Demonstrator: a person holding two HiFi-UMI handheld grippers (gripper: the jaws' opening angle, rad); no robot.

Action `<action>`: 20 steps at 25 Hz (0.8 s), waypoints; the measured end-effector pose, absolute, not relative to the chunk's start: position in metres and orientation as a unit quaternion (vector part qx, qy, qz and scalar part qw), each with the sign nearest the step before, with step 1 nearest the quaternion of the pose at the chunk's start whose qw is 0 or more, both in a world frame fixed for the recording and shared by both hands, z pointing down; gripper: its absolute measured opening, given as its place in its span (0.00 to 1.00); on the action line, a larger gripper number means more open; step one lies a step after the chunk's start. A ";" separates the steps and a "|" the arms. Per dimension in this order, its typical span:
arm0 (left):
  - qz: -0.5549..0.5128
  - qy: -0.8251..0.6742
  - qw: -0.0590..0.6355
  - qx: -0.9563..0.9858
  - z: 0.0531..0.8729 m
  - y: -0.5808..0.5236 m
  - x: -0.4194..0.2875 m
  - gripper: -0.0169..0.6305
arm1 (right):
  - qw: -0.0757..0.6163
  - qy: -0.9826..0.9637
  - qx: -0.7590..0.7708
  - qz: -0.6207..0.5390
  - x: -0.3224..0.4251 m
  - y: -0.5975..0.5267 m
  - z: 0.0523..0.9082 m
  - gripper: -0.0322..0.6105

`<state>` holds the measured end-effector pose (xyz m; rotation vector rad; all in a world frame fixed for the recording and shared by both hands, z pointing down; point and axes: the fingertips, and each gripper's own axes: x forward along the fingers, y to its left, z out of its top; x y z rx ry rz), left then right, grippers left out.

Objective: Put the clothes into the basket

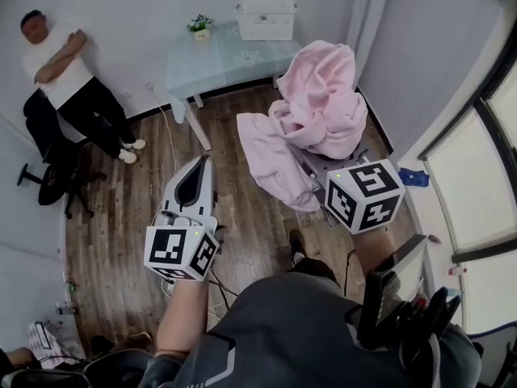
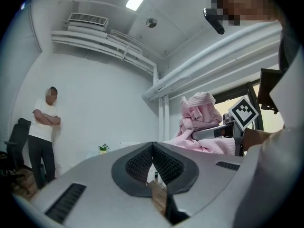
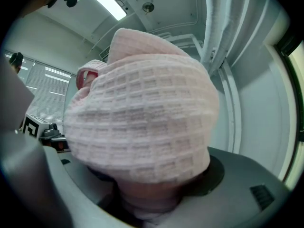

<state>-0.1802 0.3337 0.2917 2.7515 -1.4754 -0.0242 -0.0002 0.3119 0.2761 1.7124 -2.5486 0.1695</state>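
Note:
A big bundle of pink waffle-knit clothes (image 1: 323, 103) hangs in the air above the wooden floor, and one flap droops to the left. My right gripper (image 1: 311, 164) is shut on it from below. In the right gripper view the pink cloth (image 3: 142, 122) fills the space between the jaws and hides the fingertips. My left gripper (image 1: 202, 166) is held lower and to the left, shut with nothing in it; its jaws (image 2: 152, 148) meet at the tips. The white basket (image 1: 265, 18) stands on the far table, well beyond both grippers.
A pale blue table (image 1: 218, 59) against the far wall carries the basket and a small potted plant (image 1: 199, 27). A person (image 1: 65, 79) stands with arms crossed by the left wall, next to a black chair (image 1: 56, 180). Windows line the right side.

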 end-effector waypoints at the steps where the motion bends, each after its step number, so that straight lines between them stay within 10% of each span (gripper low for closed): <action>1: -0.008 -0.473 0.009 0.881 0.291 0.327 -0.178 0.04 | 0.031 -0.829 0.555 0.055 0.002 0.305 0.275 0.61; 20: -0.022 -0.449 -0.010 0.893 0.271 0.318 -0.171 0.04 | 0.020 -0.824 0.565 0.038 0.003 0.308 0.260 0.61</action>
